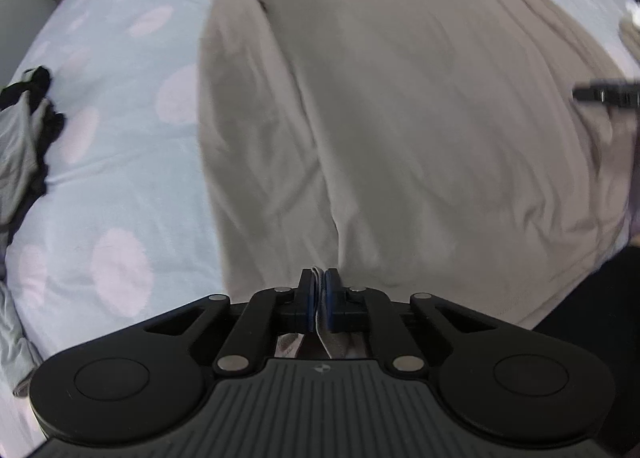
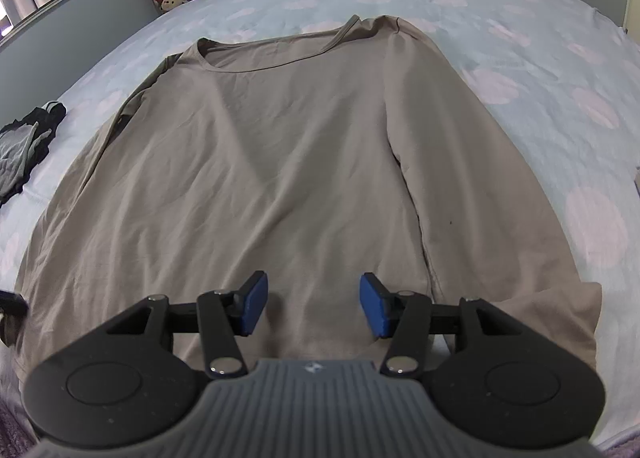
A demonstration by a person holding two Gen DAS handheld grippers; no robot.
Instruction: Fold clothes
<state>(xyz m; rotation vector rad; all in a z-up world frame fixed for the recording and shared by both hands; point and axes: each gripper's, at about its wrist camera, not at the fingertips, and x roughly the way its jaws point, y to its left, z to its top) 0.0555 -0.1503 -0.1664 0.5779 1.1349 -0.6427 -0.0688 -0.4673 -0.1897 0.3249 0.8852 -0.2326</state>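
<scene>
Two grippers: both at the near hem of one shirt, on a bed.
Far left: a dark and grey heap of clothes [image 2: 24, 146] lies on the bed [image 2: 520, 58], well apart from the shirt.
Left gripper [image 1: 319, 298]: clamped tight on a bunched fold of the hem, pale cloth pinched between its blue pads.
Shirt [image 2: 260, 162]: taupe, long-sleeved, spread flat on the dotted bed sheet; neckline far, hem near, so its long axis runs straight away from both grippers.
Sleeves: each lies down along its side of the body, the right one reaching the near edge.
Right gripper [image 2: 314, 308]: jaws spread wide, holding nothing, hovering just over the near hem, right of the middle.
Deciding relation: the cloth lies ahead of and under both grippers; the left already has hold, the right is just above the hem.
Stage, as a judgement: the shirt lies unfolded; a hem-to-neck fold would need the right one to close on the hem too.
</scene>
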